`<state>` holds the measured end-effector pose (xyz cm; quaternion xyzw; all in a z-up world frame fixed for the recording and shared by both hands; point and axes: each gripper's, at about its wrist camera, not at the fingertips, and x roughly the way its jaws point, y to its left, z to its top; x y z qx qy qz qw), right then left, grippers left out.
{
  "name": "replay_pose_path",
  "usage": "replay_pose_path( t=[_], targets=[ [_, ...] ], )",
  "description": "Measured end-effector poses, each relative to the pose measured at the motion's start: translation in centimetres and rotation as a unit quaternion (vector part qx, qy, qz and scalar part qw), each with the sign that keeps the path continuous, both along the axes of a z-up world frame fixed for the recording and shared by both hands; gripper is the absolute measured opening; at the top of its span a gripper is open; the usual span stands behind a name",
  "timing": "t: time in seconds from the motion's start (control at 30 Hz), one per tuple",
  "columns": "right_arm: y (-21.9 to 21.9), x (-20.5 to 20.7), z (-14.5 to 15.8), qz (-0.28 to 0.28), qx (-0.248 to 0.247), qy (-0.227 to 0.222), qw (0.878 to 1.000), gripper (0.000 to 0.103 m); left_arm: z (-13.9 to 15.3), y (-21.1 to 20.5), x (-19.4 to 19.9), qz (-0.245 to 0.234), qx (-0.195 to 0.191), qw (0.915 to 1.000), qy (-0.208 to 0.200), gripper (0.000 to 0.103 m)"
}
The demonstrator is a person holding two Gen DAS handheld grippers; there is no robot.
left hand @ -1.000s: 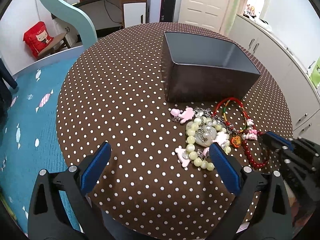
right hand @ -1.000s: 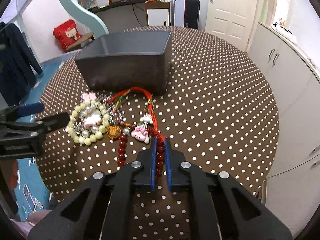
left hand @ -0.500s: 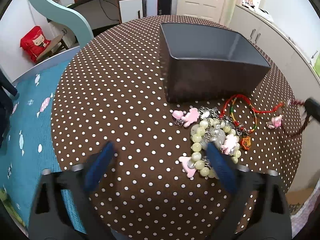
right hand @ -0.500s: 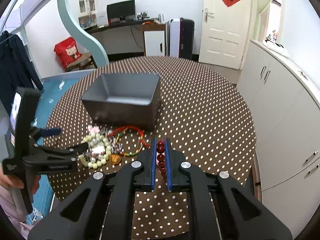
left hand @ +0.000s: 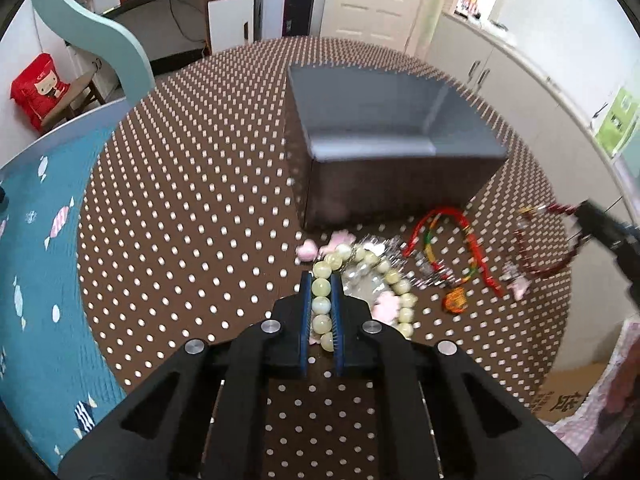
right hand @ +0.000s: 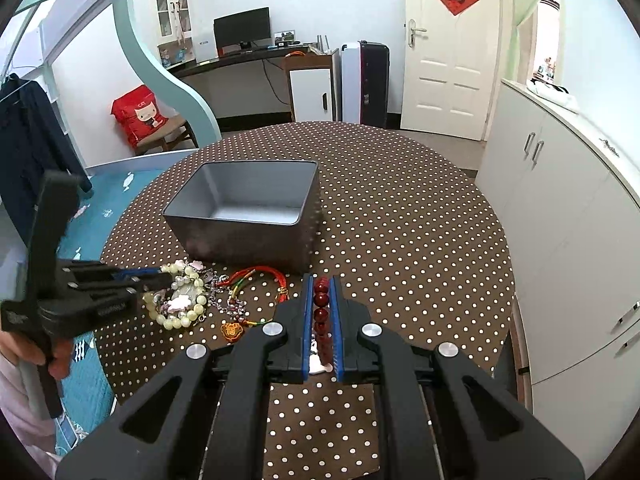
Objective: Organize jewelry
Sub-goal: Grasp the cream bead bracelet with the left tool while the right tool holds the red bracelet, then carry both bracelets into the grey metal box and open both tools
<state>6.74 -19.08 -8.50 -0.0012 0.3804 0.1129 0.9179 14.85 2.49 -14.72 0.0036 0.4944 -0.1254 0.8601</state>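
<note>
Left gripper (left hand: 321,280) clamps pale green bead bracelet (left hand: 322,304) in jewelry pile just in front of grey box (right hand: 244,204); right gripper (right hand: 321,284) pinches dark red bead bracelet (right hand: 321,312), lifted near box's front-right corner.

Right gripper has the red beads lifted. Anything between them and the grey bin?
Nothing visible. The right gripper is shut on the red bead bracelet, and the grey bin just ahead is open-topped. Only its near wall stands between, which the raised beads look likely to clear.
</note>
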Motion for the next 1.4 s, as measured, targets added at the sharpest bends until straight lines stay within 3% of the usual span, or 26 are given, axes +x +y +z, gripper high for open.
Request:
replay_pose_path(
  t=[0.13, 0.27, 0.33, 0.43, 0.5, 0.73, 1.03, 1.17, 1.4],
  targets=[
    [-0.1, 0.0, 0.1, 0.005, 0.009, -0.005, 1.0, 0.007, 4.1, -0.8, -1.3, -0.013, 0.025, 0.9975, -0.064, 0.009],
    [0.0, 0.0, 0.3, 0.008, 0.019, -0.011, 1.0, 0.007, 7.8, -2.3, -3.7, -0.049, 0.056, 0.9878, -0.137, 0.009],
    [0.1, 0.0, 0.2, 0.01, 0.025, -0.011, 1.0, 0.007, 7.4, -2.4, -3.5, -0.057, 0.067, 0.9869, -0.135, 0.009],
    [0.2, 0.1, 0.0, 0.013, 0.031, -0.008, 0.999, 0.007, 4.8, -2.1, -2.0, -0.033, 0.087, 0.992, -0.085, 0.009],
    [0.3, 0.0, -0.1, 0.014, 0.031, -0.007, 0.999, 0.007, 4.2, -1.5, -1.4, -0.024, 0.072, 0.9944, -0.073, 0.009],
    [0.1, 0.2, -0.3, 0.012, 0.039, -0.006, 0.999, 0.007, 8.2, 0.1, -3.0, -0.027, 0.021, 0.9922, -0.12, 0.009],
    [0.1, 0.2, 0.3, 0.019, 0.05, -0.02, 0.998, 0.007, 15.1, -0.6, -4.7, -0.045, 0.023, 0.9768, -0.208, 0.009],
    [0.0, 0.1, 0.6, 0.019, 0.056, -0.023, 0.998, 0.007, 15.9, -1.2, -4.6, -0.049, 0.017, 0.9757, -0.213, 0.009],
    [0.4, 0.7, 2.7, 0.033, 0.038, -0.048, 0.998, 0.007, 14.7, -1.6, -4.0, -0.051, 0.005, 0.9805, -0.19, 0.009]
  ],
)
